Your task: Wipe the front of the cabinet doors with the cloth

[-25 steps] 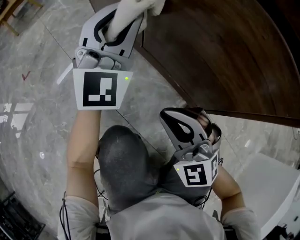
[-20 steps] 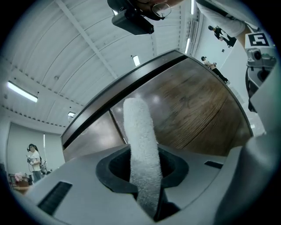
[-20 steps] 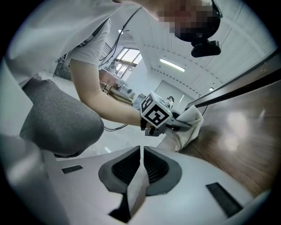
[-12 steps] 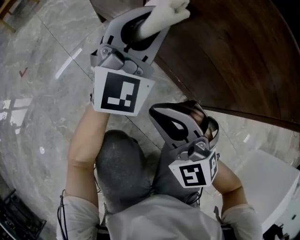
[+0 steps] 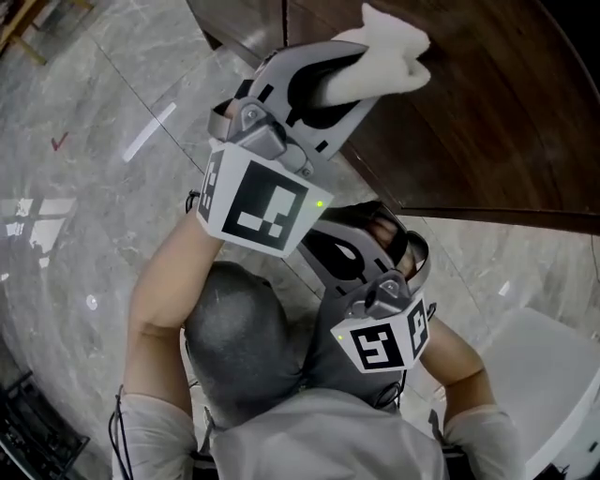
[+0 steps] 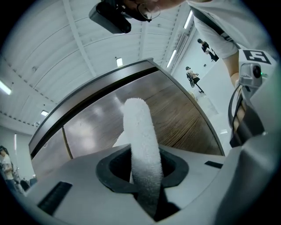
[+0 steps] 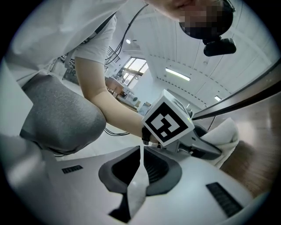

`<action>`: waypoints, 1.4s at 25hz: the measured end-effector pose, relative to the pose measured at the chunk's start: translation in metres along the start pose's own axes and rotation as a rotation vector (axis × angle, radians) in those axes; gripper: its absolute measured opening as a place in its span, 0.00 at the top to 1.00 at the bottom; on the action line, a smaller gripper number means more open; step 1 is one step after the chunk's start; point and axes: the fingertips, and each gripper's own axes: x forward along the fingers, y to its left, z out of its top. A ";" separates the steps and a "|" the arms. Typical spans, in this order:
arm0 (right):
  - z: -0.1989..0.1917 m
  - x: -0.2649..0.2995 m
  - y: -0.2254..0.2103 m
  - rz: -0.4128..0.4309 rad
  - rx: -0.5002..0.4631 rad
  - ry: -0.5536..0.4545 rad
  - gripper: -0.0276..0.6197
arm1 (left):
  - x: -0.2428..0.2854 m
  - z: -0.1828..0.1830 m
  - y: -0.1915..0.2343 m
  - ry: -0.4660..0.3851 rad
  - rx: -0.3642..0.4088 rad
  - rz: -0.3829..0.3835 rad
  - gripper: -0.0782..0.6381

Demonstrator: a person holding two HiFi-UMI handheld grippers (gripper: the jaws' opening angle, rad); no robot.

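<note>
A white cloth is bunched against the dark wooden cabinet door. My left gripper is shut on it, with the cloth end sticking out past the jaws onto the wood. The left gripper view has the cloth as a thick roll pinched between the jaws, the door right behind it. My right gripper hangs lower, near the door's bottom edge, jaws shut with nothing in them. In the right gripper view, my right gripper points at the left gripper's marker cube and the cloth.
Grey marble floor lies left of the cabinet. The person's grey-trousered knees are directly below both grippers. A white object stands at the lower right. A vertical seam splits the doors near the top.
My left gripper has carried the cloth to the right and a little down across the door. The right gripper has barely shifted.
</note>
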 end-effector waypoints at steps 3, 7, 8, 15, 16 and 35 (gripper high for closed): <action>-0.004 -0.003 -0.001 0.001 0.007 -0.001 0.88 | 0.003 0.013 -0.014 -0.027 0.040 -0.036 0.74; 0.002 -0.008 0.001 0.018 -0.002 -0.006 0.88 | 0.005 0.025 -0.022 -0.049 0.015 -0.080 0.74; 0.001 -0.009 0.001 0.020 -0.004 -0.005 0.88 | 0.006 0.028 -0.024 -0.057 0.011 -0.087 0.74; -0.005 -0.019 0.005 0.031 -0.004 0.003 0.88 | 0.011 0.040 -0.044 -0.113 -0.008 -0.164 0.74; -0.006 -0.020 0.005 0.033 -0.007 0.002 0.88 | 0.012 0.043 -0.049 -0.123 -0.004 -0.190 0.74; -0.015 -0.053 0.002 0.009 -0.035 0.008 0.88 | 0.020 0.069 -0.141 -0.211 0.101 -0.620 0.74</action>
